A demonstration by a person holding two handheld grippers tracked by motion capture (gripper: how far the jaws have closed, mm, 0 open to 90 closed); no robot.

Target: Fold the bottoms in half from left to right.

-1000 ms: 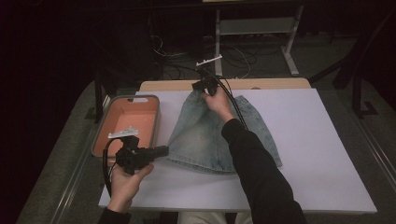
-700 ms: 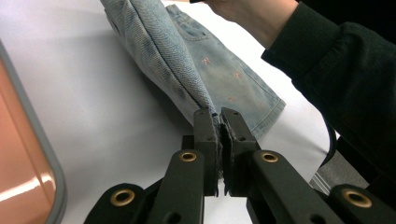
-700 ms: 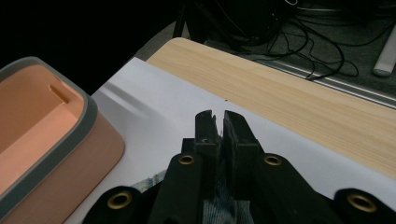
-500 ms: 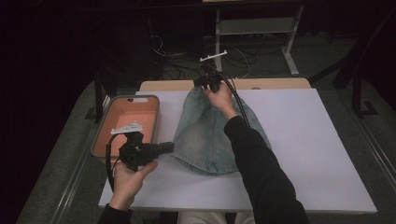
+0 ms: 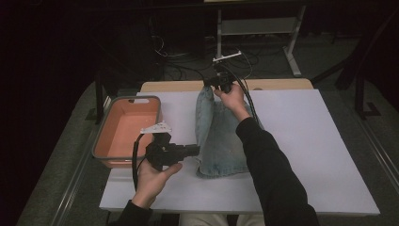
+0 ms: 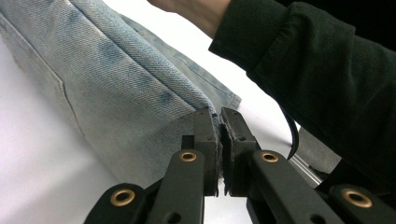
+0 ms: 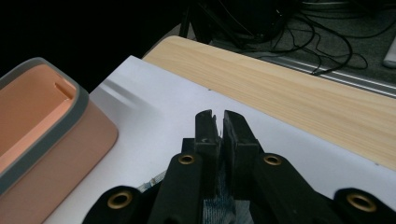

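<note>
A: The left tool (image 5: pixel 193 150) has its jaws pressed nearly together on the near corner of the denim garment (image 5: pixel 219 136); in the left gripper view the blue hem runs right into the slit between them. The right tool (image 5: pixel 221 82) is closed the same way on the far end of the cloth, a strip of denim showing between its jaws in the right gripper view.

B: So where does the garment sit relative to them?

A: It is stretched between the two tools. From the right tool it hangs down and toward the person, its far end lifted off the white counter (image 5: pixel 306 141); its near end bunches up just beside the left tool's jaw tips and rests on the counter there.

B: How far along does the work look?

A: Probably about midway through a fold. Both corners are gripped and one end is raised, and the cloth looks narrowed lengthwise, so the picking-up part seems done. What is left, judging by the loose, rumpled lower edge, is to lay the raised end over, flatten it and let go.

B: And the orange bin (image 5: pixel 124 129)?

A: It stands just behind the left tool, on that tool's outer side, with nothing visible in it. Whether the garment is meant to end up there can't be told.
</note>
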